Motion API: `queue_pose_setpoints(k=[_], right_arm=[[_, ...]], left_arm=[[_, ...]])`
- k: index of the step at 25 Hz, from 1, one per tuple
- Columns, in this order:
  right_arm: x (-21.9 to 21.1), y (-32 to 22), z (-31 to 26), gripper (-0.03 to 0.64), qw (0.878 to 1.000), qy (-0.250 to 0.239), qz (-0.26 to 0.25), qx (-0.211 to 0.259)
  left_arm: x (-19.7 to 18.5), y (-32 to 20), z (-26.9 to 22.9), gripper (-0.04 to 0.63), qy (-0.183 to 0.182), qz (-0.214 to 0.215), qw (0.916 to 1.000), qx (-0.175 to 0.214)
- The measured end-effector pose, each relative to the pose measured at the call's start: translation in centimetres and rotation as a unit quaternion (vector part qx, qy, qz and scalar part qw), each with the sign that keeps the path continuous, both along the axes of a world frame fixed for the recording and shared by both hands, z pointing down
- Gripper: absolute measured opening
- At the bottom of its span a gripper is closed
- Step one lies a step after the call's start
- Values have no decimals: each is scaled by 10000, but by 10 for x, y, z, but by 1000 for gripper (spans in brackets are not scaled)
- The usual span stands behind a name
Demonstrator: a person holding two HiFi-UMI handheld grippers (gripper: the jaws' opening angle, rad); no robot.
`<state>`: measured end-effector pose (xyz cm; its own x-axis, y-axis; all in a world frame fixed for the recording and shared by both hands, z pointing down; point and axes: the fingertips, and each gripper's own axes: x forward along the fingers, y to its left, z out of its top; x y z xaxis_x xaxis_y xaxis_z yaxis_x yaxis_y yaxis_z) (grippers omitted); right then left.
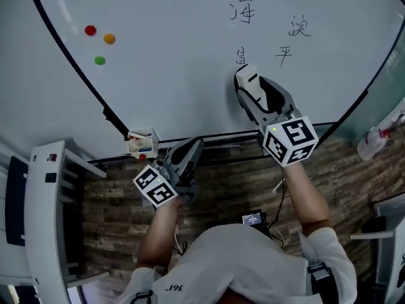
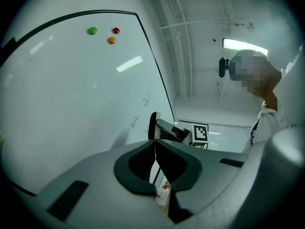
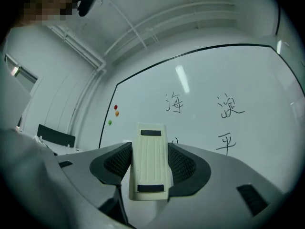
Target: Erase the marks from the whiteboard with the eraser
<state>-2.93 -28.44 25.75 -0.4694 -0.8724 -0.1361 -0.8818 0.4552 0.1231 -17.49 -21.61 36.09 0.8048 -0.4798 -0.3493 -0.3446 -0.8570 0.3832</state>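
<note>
The right tool (image 3: 150,163) was clamped on the eraser (image 3: 151,149), its jaws held apart by the eraser's width and pressing both long sides. The eraser pointed out past the jaw tips toward the whiteboard (image 1: 177,75). In the head view its front end (image 1: 246,76) sat just below the lowest left mark (image 1: 241,57), at the board or barely off it; contact could not be told.

From the eraser, four handwritten marks lay between 12 and 2 o'clock: that nearest one, one (image 1: 284,54) to its right, and two higher up (image 1: 243,8) (image 1: 299,25).

The left tool (image 2: 155,152) had its jaws shut together with nothing between them. It hung at 8 o'clock from the right tool (image 1: 250,84), low by the board's bottom edge (image 1: 183,156).

At 10 o'clock from the eraser, well apart, three magnets stuck to the board: red (image 1: 90,30), orange (image 1: 109,38) and green (image 1: 99,60). A small box (image 1: 142,143) sat at the bottom edge, at 9 o'clock from the left tool. A bottle (image 1: 373,142) stood at 3 o'clock, off the board.
</note>
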Motion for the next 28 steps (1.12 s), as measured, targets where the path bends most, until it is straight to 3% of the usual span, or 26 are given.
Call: queue_pose_setpoints(k=[10, 28], right_arm=[[-36, -37, -37, 256, 9989, 316, -260, 217], [-63, -67, -127, 256, 9901, 754, 256, 1160]], left_arm=[[-5, -30, -25, 6, 106, -345, 9991, 203], [-8, -50, -61, 6, 72, -346, 9972, 665]])
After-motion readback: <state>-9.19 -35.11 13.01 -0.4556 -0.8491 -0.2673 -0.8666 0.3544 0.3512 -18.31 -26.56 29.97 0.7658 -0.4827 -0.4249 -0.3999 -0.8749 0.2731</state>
